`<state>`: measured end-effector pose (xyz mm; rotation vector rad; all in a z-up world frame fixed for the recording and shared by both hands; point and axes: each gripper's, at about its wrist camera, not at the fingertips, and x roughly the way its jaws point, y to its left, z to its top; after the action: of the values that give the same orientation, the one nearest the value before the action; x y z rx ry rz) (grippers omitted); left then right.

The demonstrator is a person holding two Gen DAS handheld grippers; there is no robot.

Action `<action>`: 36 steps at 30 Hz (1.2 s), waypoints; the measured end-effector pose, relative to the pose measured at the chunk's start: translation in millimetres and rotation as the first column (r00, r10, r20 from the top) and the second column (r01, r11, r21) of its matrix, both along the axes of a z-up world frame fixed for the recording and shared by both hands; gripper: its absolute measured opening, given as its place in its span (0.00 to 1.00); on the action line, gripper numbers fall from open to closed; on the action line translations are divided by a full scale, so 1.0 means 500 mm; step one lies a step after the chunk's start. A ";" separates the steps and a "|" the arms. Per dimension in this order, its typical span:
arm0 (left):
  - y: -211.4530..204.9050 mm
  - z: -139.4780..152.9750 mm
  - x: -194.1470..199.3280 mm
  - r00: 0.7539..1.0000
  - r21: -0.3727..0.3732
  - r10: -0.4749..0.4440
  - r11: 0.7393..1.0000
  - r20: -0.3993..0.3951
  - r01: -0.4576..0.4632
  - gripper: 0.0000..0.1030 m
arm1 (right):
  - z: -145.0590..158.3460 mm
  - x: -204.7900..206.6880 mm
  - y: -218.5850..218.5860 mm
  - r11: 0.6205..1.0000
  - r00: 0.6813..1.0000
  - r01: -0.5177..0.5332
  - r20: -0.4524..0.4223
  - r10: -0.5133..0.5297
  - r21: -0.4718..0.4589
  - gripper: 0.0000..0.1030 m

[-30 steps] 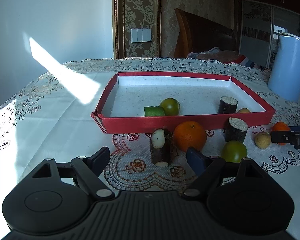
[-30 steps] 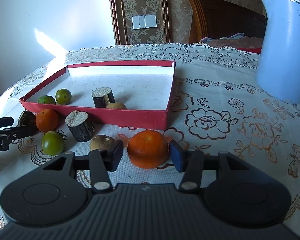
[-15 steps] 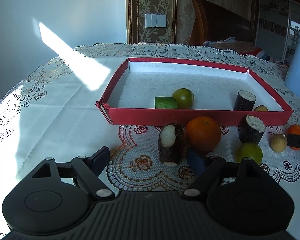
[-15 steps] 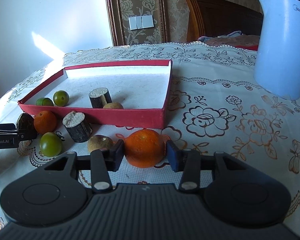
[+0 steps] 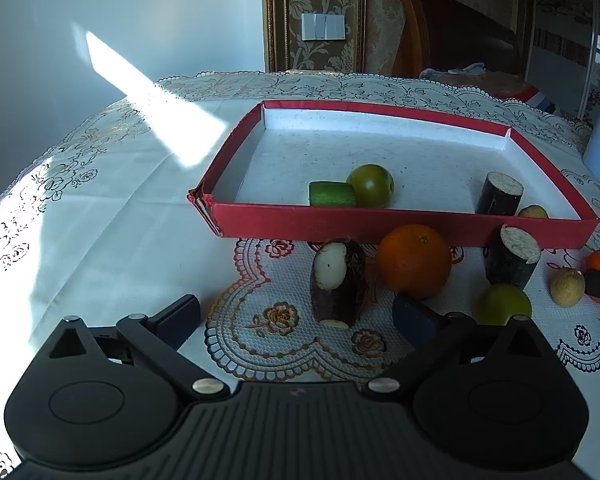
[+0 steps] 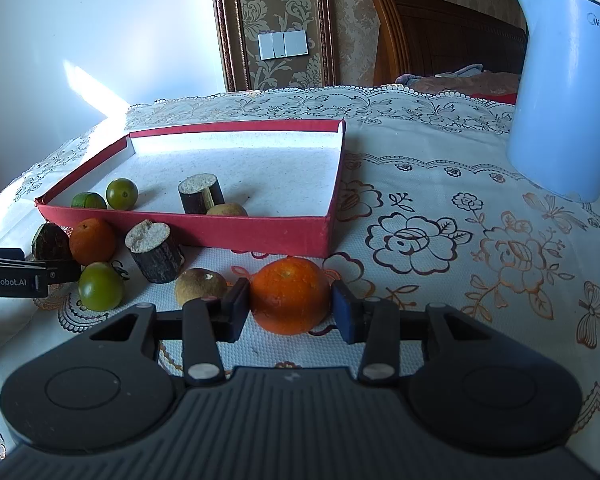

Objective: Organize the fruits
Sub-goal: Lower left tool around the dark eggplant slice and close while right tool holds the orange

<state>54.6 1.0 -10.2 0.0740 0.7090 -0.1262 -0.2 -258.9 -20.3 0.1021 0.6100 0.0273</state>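
At the bottom of the right wrist view, the right claw (image 6: 289, 309) is seen bracketing an orange (image 6: 290, 295) on the desk (image 6: 460, 272). Half a second ago a small gap was visible on each side of the fruit; now the left finger is pressed against it and the right finger sits at its edge, so the jaws have been narrowed. Whether a firm grip has been made cannot be told, though the orange is judged to be nearly ready for lifting.

In the lower centre of the left wrist view, the left claw (image 5: 296, 314) is held wide open and empty. It has been brought closer to the dark sugarcane piece (image 5: 339, 282), which is now framed between the fingers but not touched. A second orange (image 5: 414, 261) lies just right of that piece, with the right finger tip in front of it.

Further up, a green fruit (image 6: 101, 286), a brown longan (image 6: 201, 286) and another cane stub (image 6: 155, 250) are left on the cloth in front of the red tray (image 6: 260, 234).

Inside the tray, four items are already placed: a green fruit, a green chunk, a cane piece and a longan. About half the sorting is judged to be done.

At the upper right, a pale blue kettle (image 6: 564, 96) is stood well apart.
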 end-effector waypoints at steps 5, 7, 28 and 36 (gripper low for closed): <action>-0.001 0.000 -0.001 1.000 0.004 0.003 1.000 0.004 -0.003 1.00 | 0.000 -0.001 0.000 1.000 1.000 0.001 0.002 -0.001 -0.002 0.39; -0.001 0.000 -0.001 1.000 0.003 0.003 1.000 0.005 -0.003 1.00 | 0.000 -0.001 0.000 1.000 1.000 0.002 0.003 -0.002 -0.003 0.39; -0.002 0.003 -0.018 0.998 0.004 0.001 1.000 0.062 -0.001 0.80 | 0.000 0.000 0.006 1.000 1.000 0.006 -0.001 -0.006 -0.025 0.38; -0.003 0.003 -0.023 0.997 -0.001 -0.012 1.000 0.071 0.012 0.69 | 0.000 0.001 0.008 0.999 1.000 0.004 -0.004 -0.004 -0.036 0.38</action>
<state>43.2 -0.3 -8.5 0.0807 0.6375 -0.1355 0.4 -254.7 -20.3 0.0688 0.6139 0.0125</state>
